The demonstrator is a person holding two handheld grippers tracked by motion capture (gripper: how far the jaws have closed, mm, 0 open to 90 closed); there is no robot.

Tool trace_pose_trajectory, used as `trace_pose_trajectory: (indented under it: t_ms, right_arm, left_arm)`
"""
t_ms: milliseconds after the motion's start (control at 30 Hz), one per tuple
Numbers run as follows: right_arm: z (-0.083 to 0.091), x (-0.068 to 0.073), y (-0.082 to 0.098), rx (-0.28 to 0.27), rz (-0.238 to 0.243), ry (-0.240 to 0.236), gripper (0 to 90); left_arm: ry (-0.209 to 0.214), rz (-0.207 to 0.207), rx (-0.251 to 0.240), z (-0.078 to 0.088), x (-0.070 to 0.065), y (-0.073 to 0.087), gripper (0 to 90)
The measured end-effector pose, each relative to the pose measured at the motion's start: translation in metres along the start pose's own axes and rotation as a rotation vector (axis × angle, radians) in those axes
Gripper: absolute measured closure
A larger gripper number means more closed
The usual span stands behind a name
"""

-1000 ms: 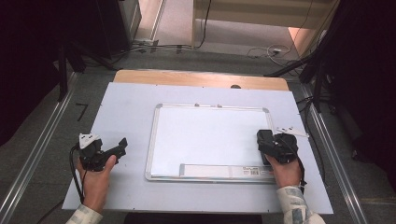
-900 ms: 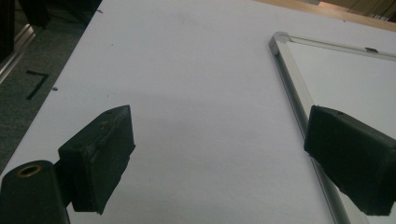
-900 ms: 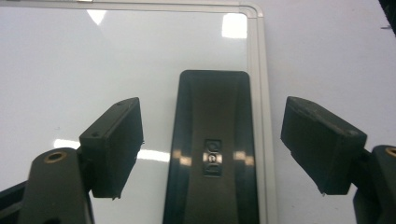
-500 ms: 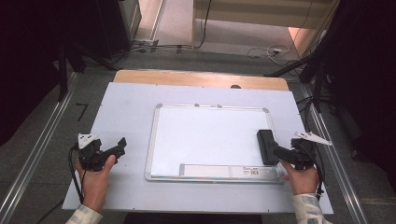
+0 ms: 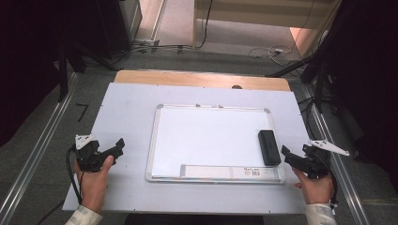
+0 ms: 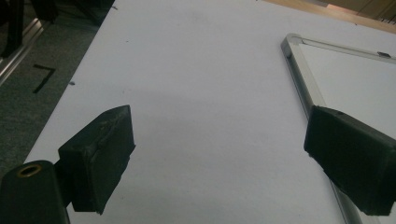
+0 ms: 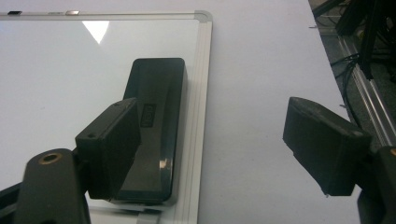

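**A:** Start at the near edge. What are the hands doing?

**B:** The left gripper [image 5: 117,146] sits at the near left of the white table [image 5: 126,103], jaws spread wide with nothing between them. In its own view the pads hover over bare tabletop, and the whiteboard's metal frame runs past the far-side pad.

**A:** And the other one?

**B:** The right gripper [image 5: 287,155] is at the near right, just off the whiteboard's [image 5: 206,136] right edge. Its jaws have just been opening and stand spread, empty. In the right gripper view one pad [image 7: 111,144] hangs above the black eraser [image 7: 154,121], the other is out over the plain tabletop, and neither touches anything.

**A:** So where is the eraser?

**B:** Lying flat on the whiteboard, tight along the inside of its right frame, long side parallel to that edge, toward the near right corner. It lies just beside the right gripper, apart from it.

**A:** Anything farther off?

**B:** A printed label strip [image 5: 230,171] along the board's near edge, then clean white board, then a wooden strip [image 5: 197,78] at the table's far side.
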State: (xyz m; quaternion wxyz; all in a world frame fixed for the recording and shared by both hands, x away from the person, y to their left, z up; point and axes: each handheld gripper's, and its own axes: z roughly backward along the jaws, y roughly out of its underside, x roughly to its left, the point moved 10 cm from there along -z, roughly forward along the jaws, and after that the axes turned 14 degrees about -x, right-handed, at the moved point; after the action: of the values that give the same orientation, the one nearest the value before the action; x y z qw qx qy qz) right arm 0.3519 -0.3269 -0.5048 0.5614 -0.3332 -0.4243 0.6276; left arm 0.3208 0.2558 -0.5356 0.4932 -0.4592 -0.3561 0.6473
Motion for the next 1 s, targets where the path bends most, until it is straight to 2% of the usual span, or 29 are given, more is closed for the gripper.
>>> trace_pose_trajectory:
  t_ms: [200,333,667,1000]
  right_arm:
    - [0.006,-0.013,0.003,-0.003,-0.007,0.022,17.9]
    - [0.007,-0.018,0.007,0.015,-0.015,0.030,17.9]
    - [0.010,-0.031,0.011,0.016,-0.013,0.068,18.1]
    - [0.011,-0.037,0.011,0.014,-0.017,0.085,18.4]
  left_arm:
    - [-0.005,0.004,0.003,0.000,0.002,0.000,9.1]
    - [-0.012,0.005,0.007,0.000,0.003,0.000,9.1]
    - [-0.037,0.014,0.018,-0.001,0.012,0.001,9.1]
    - [-0.054,0.033,0.030,-0.003,0.020,0.002,9.2]
